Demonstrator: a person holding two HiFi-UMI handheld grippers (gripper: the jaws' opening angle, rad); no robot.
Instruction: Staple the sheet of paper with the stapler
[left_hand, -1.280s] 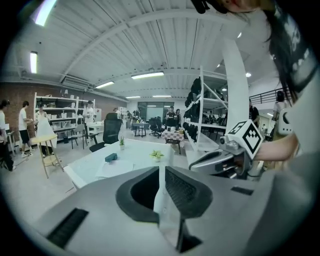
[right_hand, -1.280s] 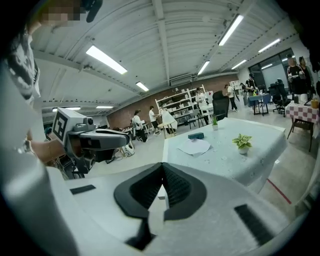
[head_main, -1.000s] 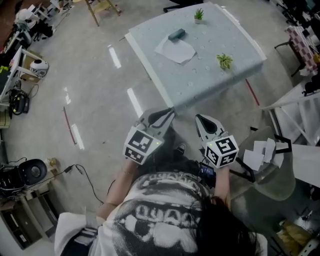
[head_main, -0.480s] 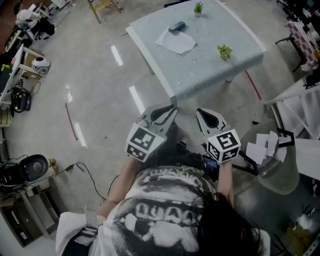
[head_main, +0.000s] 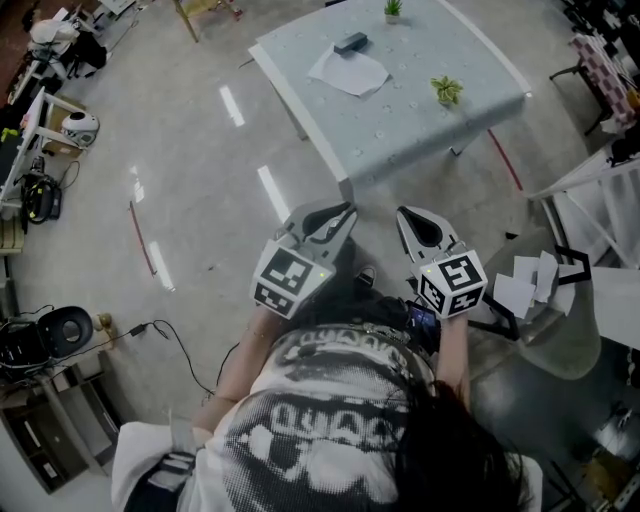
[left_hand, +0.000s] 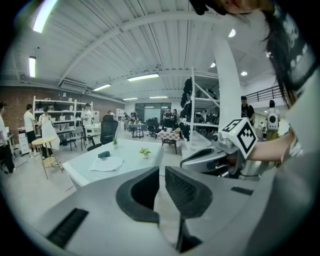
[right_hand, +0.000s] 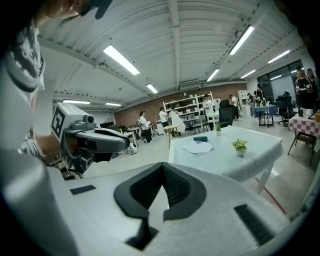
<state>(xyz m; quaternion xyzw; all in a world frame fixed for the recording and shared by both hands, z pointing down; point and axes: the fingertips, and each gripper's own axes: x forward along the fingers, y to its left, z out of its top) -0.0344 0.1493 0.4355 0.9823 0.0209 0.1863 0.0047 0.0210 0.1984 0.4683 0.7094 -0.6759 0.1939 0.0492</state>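
A white sheet of paper (head_main: 347, 72) lies on the pale table (head_main: 400, 130) at the top of the head view. A dark stapler (head_main: 350, 42) rests at the sheet's far edge. Both also show far ahead in the gripper views: the sheet (left_hand: 106, 163) (right_hand: 198, 147) and the stapler (left_hand: 103, 154) (right_hand: 200, 139). My left gripper (head_main: 345, 210) (left_hand: 162, 169) hovers over the floor short of the table's near corner, its jaws a narrow slit apart and empty. Beside it my right gripper (head_main: 402, 212) (right_hand: 161, 165) is shut on nothing.
Two small potted plants (head_main: 446, 89) (head_main: 393, 8) stand on the table. A chair with loose papers (head_main: 525, 290) is at the right. Shelves, a helmet (head_main: 78, 128) and cables line the left. Red tape strips (head_main: 503, 160) mark the floor. People stand far back.
In the head view the table has slid toward the top of the picture. Both grippers kept side by side and shifted slightly upward. Their jaws look the same.
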